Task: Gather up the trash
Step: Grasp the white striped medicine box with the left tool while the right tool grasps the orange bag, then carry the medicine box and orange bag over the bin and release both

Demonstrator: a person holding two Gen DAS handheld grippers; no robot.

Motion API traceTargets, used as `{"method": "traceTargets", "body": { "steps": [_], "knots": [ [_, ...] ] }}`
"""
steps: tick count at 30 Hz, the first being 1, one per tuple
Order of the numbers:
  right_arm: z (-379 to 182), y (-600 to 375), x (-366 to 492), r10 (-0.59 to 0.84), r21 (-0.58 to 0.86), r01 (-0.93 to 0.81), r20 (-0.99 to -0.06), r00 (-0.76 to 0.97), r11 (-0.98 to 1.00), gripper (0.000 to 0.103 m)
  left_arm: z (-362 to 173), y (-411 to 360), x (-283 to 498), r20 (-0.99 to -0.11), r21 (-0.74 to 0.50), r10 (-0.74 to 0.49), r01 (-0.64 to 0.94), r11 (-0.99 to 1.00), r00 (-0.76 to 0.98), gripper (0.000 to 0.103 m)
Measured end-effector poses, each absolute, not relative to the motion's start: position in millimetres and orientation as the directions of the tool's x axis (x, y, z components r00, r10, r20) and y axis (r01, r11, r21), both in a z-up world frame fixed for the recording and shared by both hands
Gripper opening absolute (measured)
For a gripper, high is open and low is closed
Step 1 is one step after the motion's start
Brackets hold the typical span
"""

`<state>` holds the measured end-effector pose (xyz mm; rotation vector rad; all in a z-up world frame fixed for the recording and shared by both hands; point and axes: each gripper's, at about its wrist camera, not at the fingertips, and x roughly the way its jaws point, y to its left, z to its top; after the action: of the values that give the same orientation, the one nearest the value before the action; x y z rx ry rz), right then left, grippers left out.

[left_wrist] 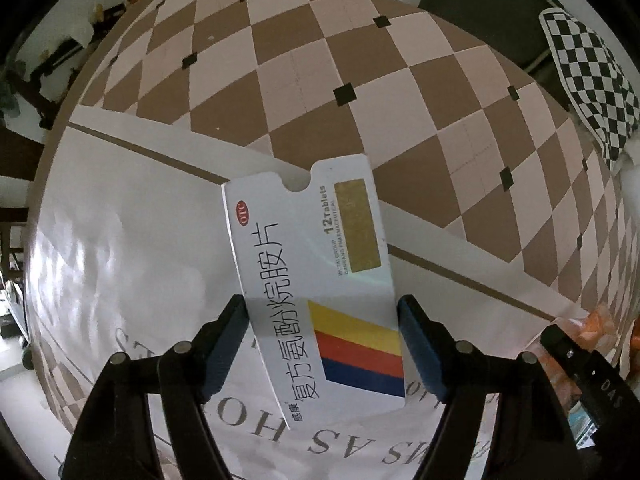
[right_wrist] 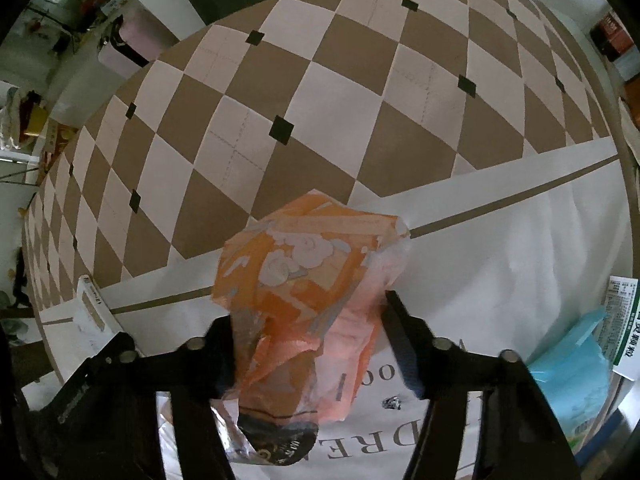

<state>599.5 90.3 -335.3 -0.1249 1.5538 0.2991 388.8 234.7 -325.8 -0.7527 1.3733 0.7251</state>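
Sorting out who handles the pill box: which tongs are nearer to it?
Left. The left tongs grip the pill box between their pads; the right tongs, beside it, are shut on an orange wrapper.

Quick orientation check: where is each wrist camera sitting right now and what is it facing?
Left wrist: behind the left gripper, looking down its fingers at the white medicine box with yellow, red and blue stripes clamped between them.
Right wrist: behind the right gripper, facing the crumpled orange snack wrapper it grips.
Shared: the brown-and-white checkered tablecloth; each view shows the other gripper at its edge.
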Motion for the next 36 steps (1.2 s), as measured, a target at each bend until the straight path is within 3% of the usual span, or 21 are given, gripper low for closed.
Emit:
{"method": "traceTargets", "body": {
  "steps": [2,5,19,27,36],
  "knots": [
    [-334,90,594,0.125,0.123,-0.263,-0.992,-0.009,0.957,0.045,-319,235,393,-0.998,-0.039,0.023,-0.811,0.584,0.065,0.074],
    [-335,91,588,0.140,0.139,-0.264,-0.990,-0.016,0.955,0.040,-316,232,396,-0.997,-0.039,0.030,-0.806,0.590,0.071,0.074],
    [-291,87,527,0.222,0.203,-0.333,-0.975,0.021,0.921,0.033,-254,174,357,-0.975,-0.033,0.136,-0.724,0.689,0.173,0.074],
    [-244,50,452,0.296,0.246,-0.371,-0.952,0.084,0.896,0.032,-202,149,256,-0.940,-0.088,0.157,-0.660,0.746,0.303,0.074],
    [-204,-47,276,0.367,0.302,-0.370,-0.922,0.121,0.879,0.032,-183,119,87,-0.896,-0.171,0.096,-0.536,0.827,0.433,0.074]
  ]
}}
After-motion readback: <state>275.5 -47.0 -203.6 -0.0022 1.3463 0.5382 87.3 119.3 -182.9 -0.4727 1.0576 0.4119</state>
